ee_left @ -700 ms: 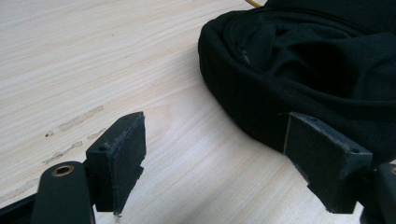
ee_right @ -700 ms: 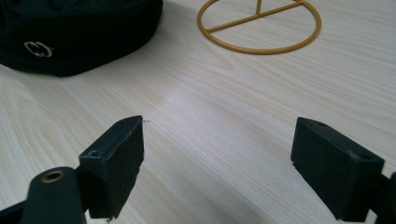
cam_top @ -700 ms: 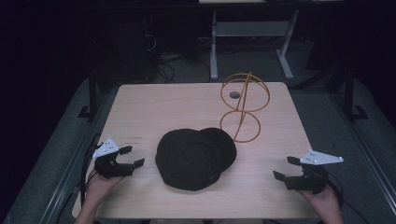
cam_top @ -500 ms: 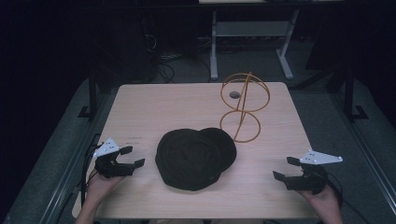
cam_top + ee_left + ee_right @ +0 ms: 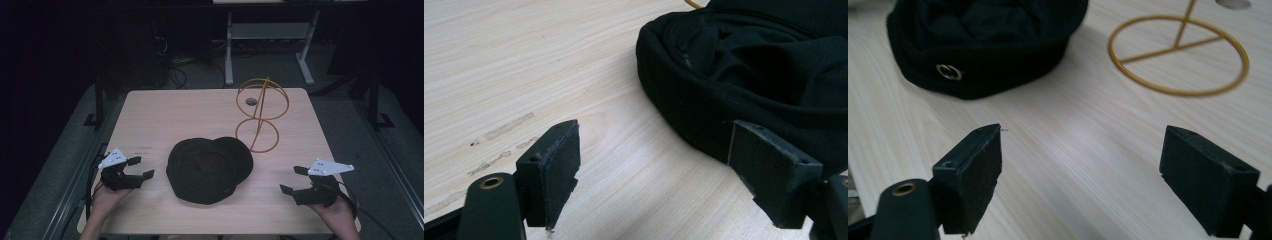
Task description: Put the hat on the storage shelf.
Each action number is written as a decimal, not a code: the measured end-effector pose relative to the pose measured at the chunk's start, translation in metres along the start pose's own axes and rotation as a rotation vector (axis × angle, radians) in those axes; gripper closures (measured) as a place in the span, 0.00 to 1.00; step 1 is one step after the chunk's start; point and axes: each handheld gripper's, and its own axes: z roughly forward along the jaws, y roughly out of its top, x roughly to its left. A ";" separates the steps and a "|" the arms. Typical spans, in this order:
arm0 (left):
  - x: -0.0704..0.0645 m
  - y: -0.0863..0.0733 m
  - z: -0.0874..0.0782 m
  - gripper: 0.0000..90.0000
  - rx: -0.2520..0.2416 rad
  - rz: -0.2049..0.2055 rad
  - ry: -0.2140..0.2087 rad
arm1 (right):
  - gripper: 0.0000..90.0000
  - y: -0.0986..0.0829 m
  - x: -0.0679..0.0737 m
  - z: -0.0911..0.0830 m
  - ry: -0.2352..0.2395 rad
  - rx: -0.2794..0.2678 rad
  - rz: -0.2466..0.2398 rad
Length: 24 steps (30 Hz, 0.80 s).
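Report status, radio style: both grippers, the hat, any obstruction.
Left gripper open, beside black hat, not touching. Right gripper open, empty, apart from hat. Gold wire stand behind hat; approach unobstructed.

Your high view looks forward and down from above your side of the tabletop (image 5: 165,115), taking in its whole surface. Your left gripper view sits low and close, facing the black hat (image 5: 769,75) past its jaws. Your right gripper view, equally low, faces the hat and the wire stand (image 5: 1178,55). All three views share the hat.
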 end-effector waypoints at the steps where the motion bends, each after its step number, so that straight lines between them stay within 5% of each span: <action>1: 0.000 0.000 0.000 0.23 -0.001 -0.007 0.001 | 0.19 0.003 0.002 0.001 0.012 -0.001 -0.006; 11: 0.001 0.000 -0.005 0.23 -0.035 -0.039 -0.002 | 0.18 0.026 0.020 0.014 0.083 0.054 -0.074; 24: 0.002 -0.001 -0.003 0.23 -0.019 -0.032 -0.007 | 0.18 0.061 0.044 0.044 0.159 0.081 -0.163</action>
